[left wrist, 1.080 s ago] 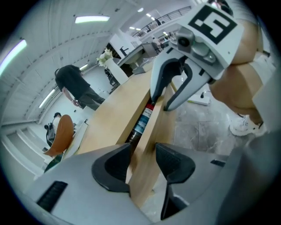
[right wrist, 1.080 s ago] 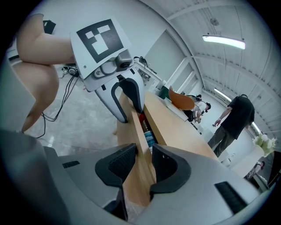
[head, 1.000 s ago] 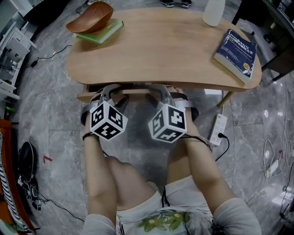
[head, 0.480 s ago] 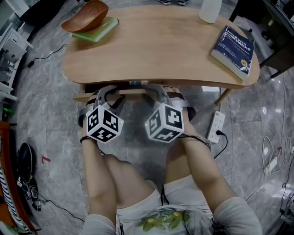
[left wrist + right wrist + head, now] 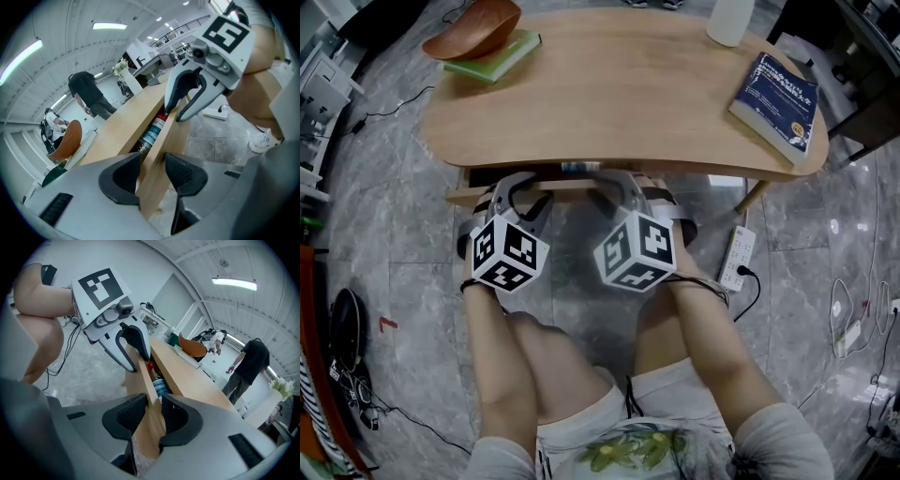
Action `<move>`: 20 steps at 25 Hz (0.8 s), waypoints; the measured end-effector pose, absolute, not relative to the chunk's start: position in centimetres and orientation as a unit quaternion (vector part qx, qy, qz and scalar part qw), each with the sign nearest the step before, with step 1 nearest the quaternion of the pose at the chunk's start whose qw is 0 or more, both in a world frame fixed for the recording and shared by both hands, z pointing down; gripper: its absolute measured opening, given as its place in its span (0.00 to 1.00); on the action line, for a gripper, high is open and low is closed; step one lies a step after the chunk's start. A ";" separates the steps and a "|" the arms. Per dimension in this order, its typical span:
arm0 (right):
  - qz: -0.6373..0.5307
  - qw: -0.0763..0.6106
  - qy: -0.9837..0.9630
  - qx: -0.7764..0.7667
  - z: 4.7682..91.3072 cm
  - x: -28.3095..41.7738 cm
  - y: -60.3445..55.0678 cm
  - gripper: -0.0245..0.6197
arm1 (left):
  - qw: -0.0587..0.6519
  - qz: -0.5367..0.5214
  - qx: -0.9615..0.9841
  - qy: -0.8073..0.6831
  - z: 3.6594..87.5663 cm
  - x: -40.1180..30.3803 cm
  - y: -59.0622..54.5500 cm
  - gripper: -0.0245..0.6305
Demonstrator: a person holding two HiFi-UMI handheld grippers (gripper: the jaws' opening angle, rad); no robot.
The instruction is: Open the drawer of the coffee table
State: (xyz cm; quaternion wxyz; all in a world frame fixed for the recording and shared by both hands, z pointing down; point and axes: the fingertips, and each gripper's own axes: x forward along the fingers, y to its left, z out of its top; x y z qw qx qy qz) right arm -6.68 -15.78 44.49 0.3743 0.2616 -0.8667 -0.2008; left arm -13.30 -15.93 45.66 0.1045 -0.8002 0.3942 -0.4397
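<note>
Left gripper view: left gripper point(image 5: 151, 164) fingers point(image 5: 183, 173), just closed in, pinch the drawer front point(image 5: 171, 138); right gripper point(image 5: 154, 411) fingers point(image 5: 129, 417) likewise.

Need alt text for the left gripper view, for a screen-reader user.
The left claw, its jaws just closing, clamps the wooden drawer front; farther along, the right claw, also just closing, grips the same panel. A bottle lies in the gap behind it, beneath the tabletop.
</note>
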 end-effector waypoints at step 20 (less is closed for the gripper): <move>-0.182 0.379 -0.871 0.256 44.6 -6.5 -14.9 0.21 | 0.090 -0.413 -0.817 0.391 45.5 -13.1 -15.0 0.29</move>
